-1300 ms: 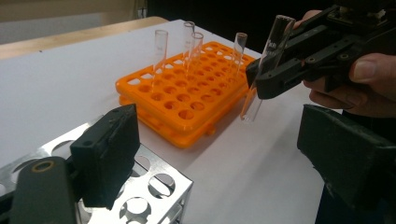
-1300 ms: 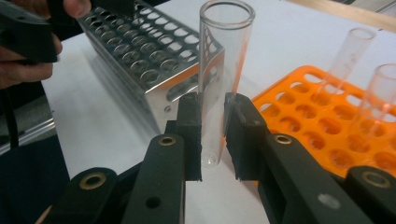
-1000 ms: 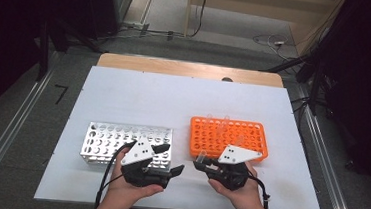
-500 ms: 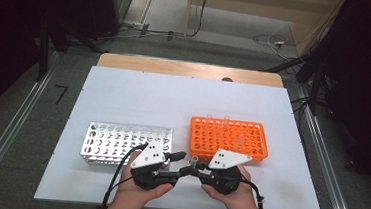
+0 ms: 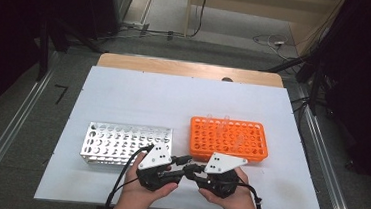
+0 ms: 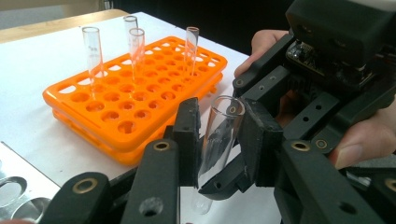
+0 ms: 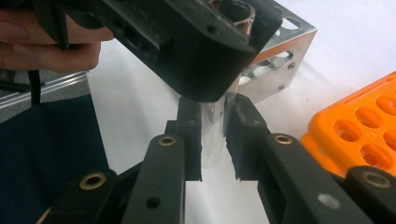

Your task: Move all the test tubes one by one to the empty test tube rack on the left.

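The glass test tube [image 6: 219, 135] is the thing in hand, low in the middle of the high view, between the two grippers at the near edge of the white table [image 5: 139, 96]. On that table, the aluminium rack [image 5: 120, 142] lies lower left and the orange rack [image 5: 228, 138] lower right, with four tubes standing in it. A second ago the grippers were apart in front of their racks; now they meet nose to nose. The left gripper [image 6: 219, 140] has just been closing its jaws, with the tube between them, and its pads now press on the upper part. The right gripper [image 7: 214, 135] is clamped on the lower part. I judge this a handover, left taking over. Open table lies beyond the racks; the near edge sits just under the hands, so room to move lies up-frame.
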Tool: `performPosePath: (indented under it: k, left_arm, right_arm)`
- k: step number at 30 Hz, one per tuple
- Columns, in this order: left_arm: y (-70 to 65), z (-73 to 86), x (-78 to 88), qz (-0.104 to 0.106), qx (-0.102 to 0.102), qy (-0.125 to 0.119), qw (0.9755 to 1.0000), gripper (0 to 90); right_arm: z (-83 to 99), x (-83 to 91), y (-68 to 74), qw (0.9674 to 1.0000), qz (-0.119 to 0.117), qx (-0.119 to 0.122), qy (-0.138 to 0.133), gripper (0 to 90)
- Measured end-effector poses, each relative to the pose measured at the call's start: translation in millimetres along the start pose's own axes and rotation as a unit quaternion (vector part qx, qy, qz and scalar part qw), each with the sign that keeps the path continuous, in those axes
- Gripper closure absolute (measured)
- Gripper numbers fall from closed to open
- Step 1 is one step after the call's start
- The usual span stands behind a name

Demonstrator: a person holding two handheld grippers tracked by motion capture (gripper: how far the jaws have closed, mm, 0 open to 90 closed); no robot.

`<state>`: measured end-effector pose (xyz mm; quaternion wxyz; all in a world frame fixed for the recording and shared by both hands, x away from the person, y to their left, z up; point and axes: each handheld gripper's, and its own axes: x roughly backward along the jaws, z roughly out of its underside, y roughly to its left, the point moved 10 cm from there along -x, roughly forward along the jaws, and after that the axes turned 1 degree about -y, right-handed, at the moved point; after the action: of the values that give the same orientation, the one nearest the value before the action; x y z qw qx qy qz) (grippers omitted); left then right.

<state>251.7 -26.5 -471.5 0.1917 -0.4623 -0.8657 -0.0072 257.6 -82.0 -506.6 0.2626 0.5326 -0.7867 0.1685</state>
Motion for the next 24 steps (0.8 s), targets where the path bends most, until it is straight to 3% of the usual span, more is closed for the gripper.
performPosePath:
  k: [5,12,17,18,24]
  left_arm:
    - [-0.7,0.8,0.2,-0.005,-0.013,0.002,0.9999,75.0]
    - [1.4,-0.7,3.3,-0.007,-0.014,-0.003,0.9999,76.3]
    - [5.9,-1.9,6.0,-0.015,-0.011,-0.007,0.9998,76.4]
    - [6.9,-2.3,7.0,-0.015,-0.010,-0.008,0.9998,76.4]
    - [12.4,-4.5,12.4,-0.021,-0.004,-0.014,0.9997,76.4]
  right_arm:
    - [0.0,-0.1,0.6,1.0000,-0.001,0.001,0.000,74.2]
    - [-1.2,0.6,1.1,1.0000,-0.007,0.000,-0.007,73.2]
    - [-2.5,2.7,2.9,0.9997,-0.017,0.002,-0.016,56.2]
    - [-2.5,2.7,2.9,0.9997,-0.017,0.002,-0.016,56.2]
    - [-3.1,8.4,-1.6,0.9993,-0.021,-0.009,-0.028,31.8]
